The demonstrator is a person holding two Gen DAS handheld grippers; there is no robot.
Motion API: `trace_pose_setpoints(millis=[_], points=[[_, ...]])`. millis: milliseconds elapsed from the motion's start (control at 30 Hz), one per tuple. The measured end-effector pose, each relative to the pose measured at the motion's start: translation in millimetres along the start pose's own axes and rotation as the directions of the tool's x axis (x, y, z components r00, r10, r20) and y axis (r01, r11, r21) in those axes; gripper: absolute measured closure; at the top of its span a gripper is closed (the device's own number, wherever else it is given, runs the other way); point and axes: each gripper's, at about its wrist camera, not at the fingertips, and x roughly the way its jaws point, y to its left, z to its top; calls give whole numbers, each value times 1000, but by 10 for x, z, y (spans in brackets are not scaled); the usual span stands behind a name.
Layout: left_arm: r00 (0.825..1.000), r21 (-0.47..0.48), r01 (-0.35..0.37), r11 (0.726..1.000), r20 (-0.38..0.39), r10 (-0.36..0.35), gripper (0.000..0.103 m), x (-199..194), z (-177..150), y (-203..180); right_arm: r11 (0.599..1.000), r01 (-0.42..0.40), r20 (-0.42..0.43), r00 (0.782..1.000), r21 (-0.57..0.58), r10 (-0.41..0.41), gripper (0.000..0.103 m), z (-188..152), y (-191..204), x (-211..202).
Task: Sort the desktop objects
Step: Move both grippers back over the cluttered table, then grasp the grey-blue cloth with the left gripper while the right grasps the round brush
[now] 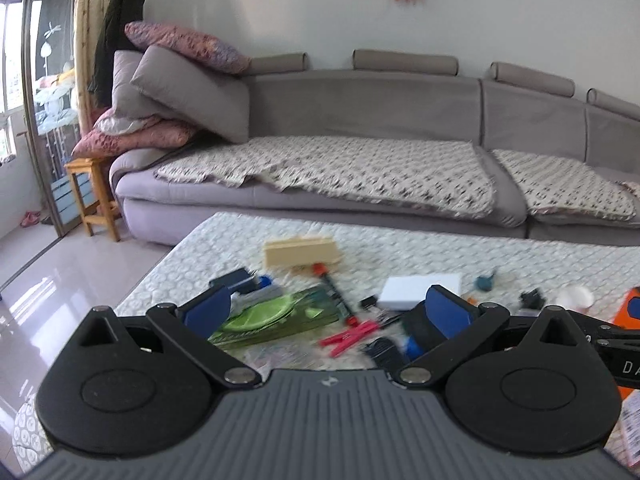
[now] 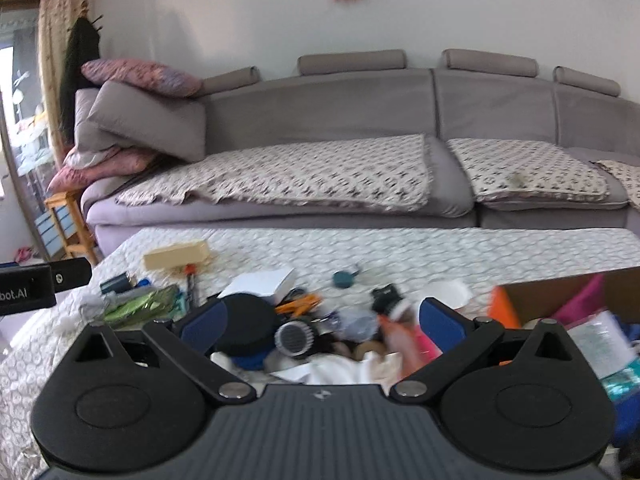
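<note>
Behind the quilted table (image 1: 420,240) a grey sofa (image 1: 360,112) is sitting. Both grippers, left gripper (image 1: 324,312) and right gripper (image 2: 320,320), are hovering with jaws apart, empty, over blurred clutter (image 2: 304,320); crowding is probably risking dragging neighbours.

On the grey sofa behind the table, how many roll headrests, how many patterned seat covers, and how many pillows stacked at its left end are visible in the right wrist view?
Roll headrests: 4
Patterned seat covers: 3 (the third is cut off at the right edge)
Stacked pillows: at least 4; the lower ones overlap
Total: 11
</note>
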Motion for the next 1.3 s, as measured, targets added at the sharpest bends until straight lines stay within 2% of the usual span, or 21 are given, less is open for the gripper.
trace_pose_setpoints(millis=[333,433,500,700,767,833,900,967,1033,1067,1300], points=[[999,-37,-1,999,-47,-1,0,320,-165,168,999,1,-24,1000,-39,-2,1,-211,98,273],[999,-44,0,999,-44,-2,0,341,-212,272,996,-1,-31,1000,-90,-2,11,-222,162,354],[999,-29,-15,999,-29,15,0,339,-269,327,991,-1,-37,999,-134,-4,23,-240,223,405],[1000,-3,-18,1000,-5,18,0,363,-367,427,978,-39,-77,997,-207,23,28,-289,281,540],[999,-6,-32,999,6,32,0,370,-367,472,975,-42,-86,996,-217,23,39,-286,284,577],[999,-25,-34,999,2,34,0,387,-366,535,973,-42,-88,996,-225,23,44,-273,283,617],[999,-33,-39,999,4,39,0,394,-389,583,973,-44,-94,995,-228,22,53,-271,286,670],[999,-37,-40,999,-3,40,0,421,-408,616,972,-49,-102,994,-228,26,54,-263,291,726],[999,-23,-54,998,0,55,0,440,-433,649,970,-21,-94,996,-244,-2,65,-256,302,759],[998,-22,-56,998,-3,56,0,452,-443,677,971,-16,-84,996,-239,-4,74,-236,284,755],[995,-40,-94,995,-41,92,0,596,-481,892,979,-31,-101,995,-201,11,75,-201,222,749]])
